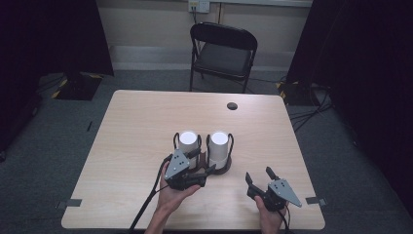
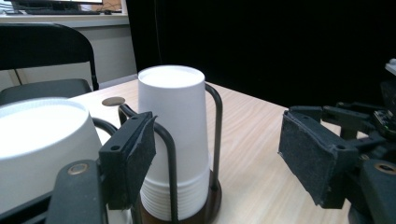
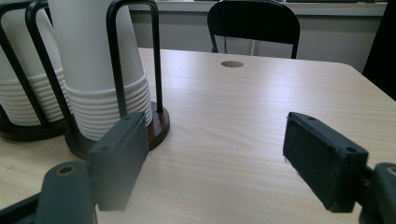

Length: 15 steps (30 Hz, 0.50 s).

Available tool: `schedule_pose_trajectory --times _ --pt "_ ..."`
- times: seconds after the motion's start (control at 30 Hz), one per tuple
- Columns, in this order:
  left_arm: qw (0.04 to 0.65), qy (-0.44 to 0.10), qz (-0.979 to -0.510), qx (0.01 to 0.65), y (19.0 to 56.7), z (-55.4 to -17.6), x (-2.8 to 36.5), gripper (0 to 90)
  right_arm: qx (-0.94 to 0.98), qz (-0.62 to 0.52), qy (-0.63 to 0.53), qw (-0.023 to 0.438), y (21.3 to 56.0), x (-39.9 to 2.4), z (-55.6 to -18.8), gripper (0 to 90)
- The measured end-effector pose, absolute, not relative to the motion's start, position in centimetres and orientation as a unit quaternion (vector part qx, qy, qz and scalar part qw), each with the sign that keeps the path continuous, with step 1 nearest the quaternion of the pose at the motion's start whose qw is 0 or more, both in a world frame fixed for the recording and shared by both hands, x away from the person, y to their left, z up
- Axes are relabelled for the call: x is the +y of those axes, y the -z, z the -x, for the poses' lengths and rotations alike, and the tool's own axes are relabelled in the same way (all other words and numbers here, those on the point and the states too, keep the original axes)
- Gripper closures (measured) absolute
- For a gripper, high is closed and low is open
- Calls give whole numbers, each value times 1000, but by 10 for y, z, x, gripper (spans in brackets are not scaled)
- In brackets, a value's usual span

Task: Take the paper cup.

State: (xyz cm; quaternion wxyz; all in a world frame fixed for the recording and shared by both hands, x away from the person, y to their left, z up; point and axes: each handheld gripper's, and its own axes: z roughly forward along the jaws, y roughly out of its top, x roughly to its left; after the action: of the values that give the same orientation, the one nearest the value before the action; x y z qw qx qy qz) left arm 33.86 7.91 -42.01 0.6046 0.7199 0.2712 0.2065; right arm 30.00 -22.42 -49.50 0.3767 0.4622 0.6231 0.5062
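Note:
Two stacks of upturned white paper cups stand mid-table, each in a black wire holder on a dark round base: the left stack (image 1: 188,140) and the right stack (image 1: 219,144). My left gripper (image 1: 204,161) is open right in front of them, its jaws apart with nothing pressed between them. In the left gripper view the right stack (image 2: 173,135) rises just past the left pad (image 2: 135,156), and the other stack (image 2: 39,144) is at the left edge. My right gripper (image 1: 259,174) is open near the front right, apart from the cups (image 3: 95,60), over bare wood.
The wooden table (image 1: 146,117) has a round cable hole (image 1: 232,106) at the back right. A black folding chair (image 1: 221,53) stands behind the table. Tape marks sit at the front corners (image 1: 73,202). Dark curtains hang on both sides.

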Motion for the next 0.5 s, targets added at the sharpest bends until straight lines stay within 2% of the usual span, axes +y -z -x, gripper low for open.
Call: schedule_pose_trajectory --times 0.5 --pt "608 -211 -715 274 405 -363 66 268 625 -464 -507 370 495 -225 -301 224"
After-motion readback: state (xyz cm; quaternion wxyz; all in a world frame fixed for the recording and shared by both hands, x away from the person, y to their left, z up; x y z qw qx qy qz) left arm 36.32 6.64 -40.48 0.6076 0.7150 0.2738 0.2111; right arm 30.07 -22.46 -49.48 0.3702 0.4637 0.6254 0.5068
